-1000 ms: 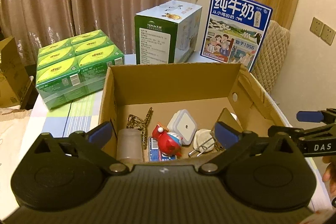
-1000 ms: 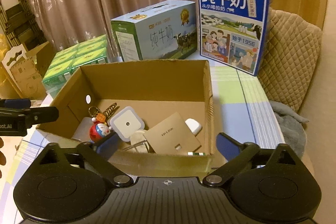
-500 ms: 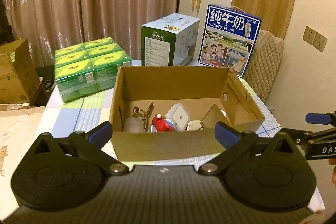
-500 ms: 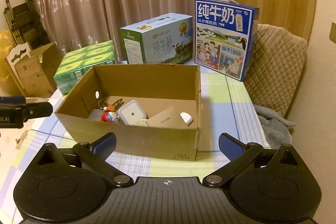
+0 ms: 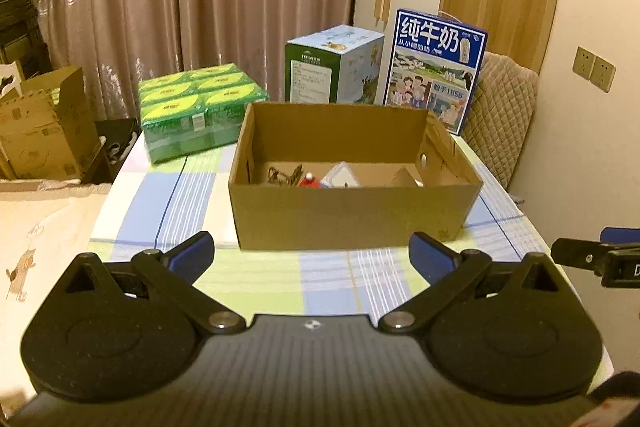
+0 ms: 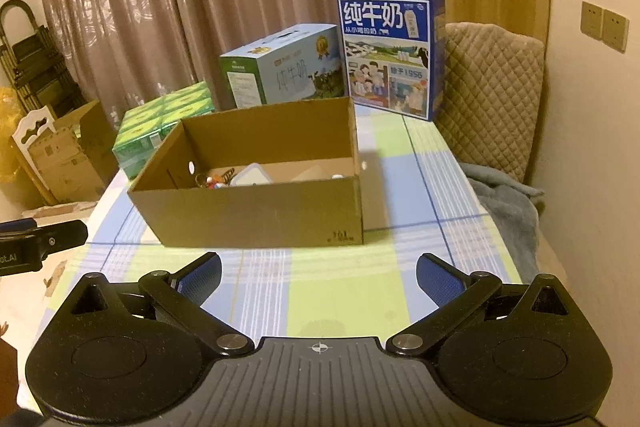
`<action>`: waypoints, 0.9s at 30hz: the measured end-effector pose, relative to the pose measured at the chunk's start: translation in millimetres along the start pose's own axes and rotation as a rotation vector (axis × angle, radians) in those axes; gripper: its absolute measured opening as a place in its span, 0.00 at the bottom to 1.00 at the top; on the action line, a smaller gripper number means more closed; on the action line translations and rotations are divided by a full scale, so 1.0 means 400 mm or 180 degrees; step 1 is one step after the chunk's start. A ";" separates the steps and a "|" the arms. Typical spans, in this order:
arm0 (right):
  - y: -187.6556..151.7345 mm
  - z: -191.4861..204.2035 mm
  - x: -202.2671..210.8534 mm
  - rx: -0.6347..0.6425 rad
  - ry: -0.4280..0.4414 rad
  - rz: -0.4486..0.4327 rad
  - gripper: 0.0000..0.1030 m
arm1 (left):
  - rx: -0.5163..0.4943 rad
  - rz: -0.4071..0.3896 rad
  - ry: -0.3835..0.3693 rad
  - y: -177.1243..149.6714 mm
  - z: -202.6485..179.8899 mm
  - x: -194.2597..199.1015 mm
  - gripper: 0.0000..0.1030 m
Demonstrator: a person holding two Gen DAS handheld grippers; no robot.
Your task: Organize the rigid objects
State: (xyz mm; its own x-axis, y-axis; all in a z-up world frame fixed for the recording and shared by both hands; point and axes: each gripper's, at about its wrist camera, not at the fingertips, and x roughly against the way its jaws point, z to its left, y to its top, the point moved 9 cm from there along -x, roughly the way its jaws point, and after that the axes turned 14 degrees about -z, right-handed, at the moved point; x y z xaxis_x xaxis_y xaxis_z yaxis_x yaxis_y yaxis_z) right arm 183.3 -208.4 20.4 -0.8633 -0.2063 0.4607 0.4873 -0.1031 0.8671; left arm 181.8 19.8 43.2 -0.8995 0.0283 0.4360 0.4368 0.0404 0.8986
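Observation:
An open cardboard box (image 5: pixel 352 215) (image 6: pixel 256 215) stands on the checked tablecloth. Over its front wall I glimpse a key bunch (image 5: pixel 284 174), a red and blue toy figure (image 5: pixel 310 181) (image 6: pixel 212 183), a white square device (image 5: pixel 342 177) (image 6: pixel 252 177) and a brown card (image 5: pixel 404 179); the rest of its contents is hidden. My left gripper (image 5: pixel 312 257) hangs open and empty well in front of the box. My right gripper (image 6: pixel 318 277) is open and empty too, also short of the box. Each gripper's finger shows at the edge of the other view.
Behind the box stand a green pack of cartons (image 5: pixel 200 111), a teal milk case (image 5: pixel 334 67) and a blue milk case (image 5: pixel 434 71). A quilted chair (image 6: pixel 492 95) with a grey cloth (image 6: pixel 504 195) sits right. Cardboard boxes (image 5: pixel 44 127) stand on the floor left.
Both grippers have pulled back from over the box toward the table's near edge, staying open and empty. The box now looks smaller and its contents are mostly hidden by its front wall.

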 end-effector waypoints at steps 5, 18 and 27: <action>-0.037 0.001 0.046 0.0038 0.0005 0.0018 0.98 | 0.0057 0.0044 0.0017 -0.042 -0.019 0.053 0.99; -0.074 -0.002 0.113 -0.0049 0.0033 0.0054 0.98 | 0.0284 0.0092 0.0021 -0.087 -0.055 0.124 0.99; -0.070 0.004 0.131 -0.0065 0.0066 0.0032 0.98 | 0.0245 0.0083 0.0042 -0.089 -0.068 0.146 0.99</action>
State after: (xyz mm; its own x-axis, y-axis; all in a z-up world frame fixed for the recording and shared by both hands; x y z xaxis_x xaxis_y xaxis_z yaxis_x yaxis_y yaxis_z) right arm 124.1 -214.8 20.6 -0.8556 -0.2275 0.4650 0.4986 -0.1206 0.8584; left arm 113.4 -7.2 37.9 -0.8877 0.0171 0.4601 0.4589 0.1164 0.8809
